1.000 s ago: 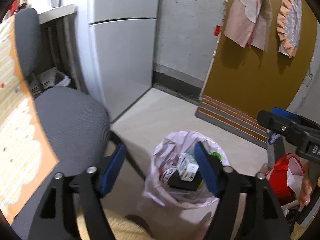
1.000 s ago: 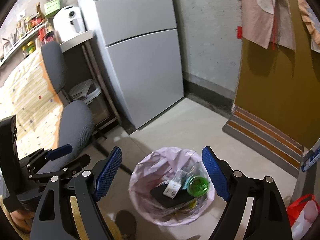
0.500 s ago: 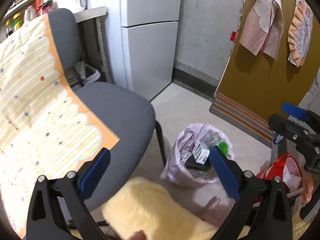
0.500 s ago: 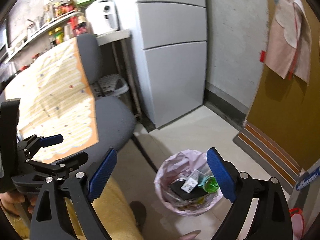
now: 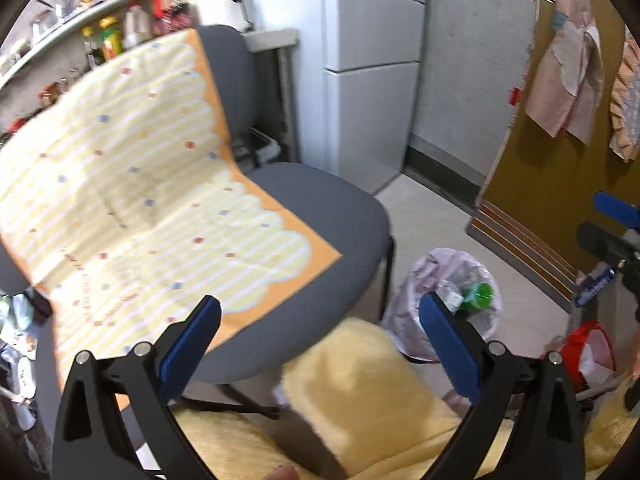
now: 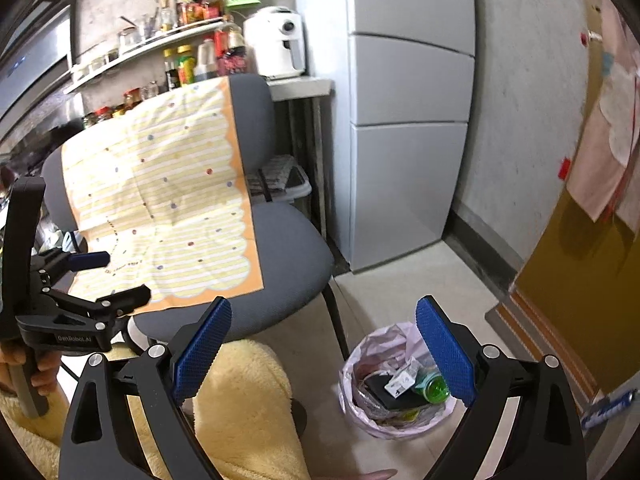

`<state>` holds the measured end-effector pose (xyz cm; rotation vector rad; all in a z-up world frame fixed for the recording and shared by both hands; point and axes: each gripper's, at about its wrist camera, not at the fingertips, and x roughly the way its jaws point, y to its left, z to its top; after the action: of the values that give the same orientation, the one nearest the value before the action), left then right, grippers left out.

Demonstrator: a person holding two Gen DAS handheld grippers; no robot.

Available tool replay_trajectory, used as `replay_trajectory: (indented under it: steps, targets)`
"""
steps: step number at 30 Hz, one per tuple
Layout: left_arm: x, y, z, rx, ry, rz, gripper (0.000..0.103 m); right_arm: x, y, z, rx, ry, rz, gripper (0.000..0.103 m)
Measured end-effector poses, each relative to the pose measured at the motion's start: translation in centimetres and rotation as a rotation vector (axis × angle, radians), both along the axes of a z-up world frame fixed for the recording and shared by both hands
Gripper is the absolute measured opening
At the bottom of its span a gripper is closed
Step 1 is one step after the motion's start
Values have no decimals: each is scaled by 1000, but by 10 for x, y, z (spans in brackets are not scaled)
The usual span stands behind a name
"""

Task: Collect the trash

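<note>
A trash bin lined with a pale pink bag [image 6: 362,360] stands on the floor beside a grey chair; it also shows in the left wrist view [image 5: 416,276]. In it lie a green bottle [image 6: 434,388], a white carton [image 6: 402,380] and a black item [image 6: 386,394]. My left gripper [image 5: 320,334] is open and empty, raised above the chair's front edge. My right gripper [image 6: 324,344] is open and empty, well above and left of the bin. The left gripper also shows in the right wrist view [image 6: 108,280].
A grey chair [image 6: 288,264] draped with a yellow striped cloth [image 6: 168,200] stands left of the bin. A white fridge [image 6: 408,120] is behind it. A red bag [image 5: 588,352] sits at the right. A brown door [image 5: 560,160] is at right. My yellow fleece legs [image 5: 360,400] are below.
Both grippers have risen and pulled back from the bin toward the left. The chair and cloth now fill more of both views, and the bin looks smaller and lower right.
</note>
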<state>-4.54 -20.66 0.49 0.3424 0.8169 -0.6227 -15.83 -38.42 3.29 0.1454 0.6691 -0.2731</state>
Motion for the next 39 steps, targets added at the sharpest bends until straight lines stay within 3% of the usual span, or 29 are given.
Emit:
replay_trajectory:
  steps: [7,39]
  targets:
    - [5,17,12,-21,-19,45,96,0,4,4,-13,-5,18,93]
    - [6,24,19,-53,-18,67,96,6,7,-3,-10,14,24,93]
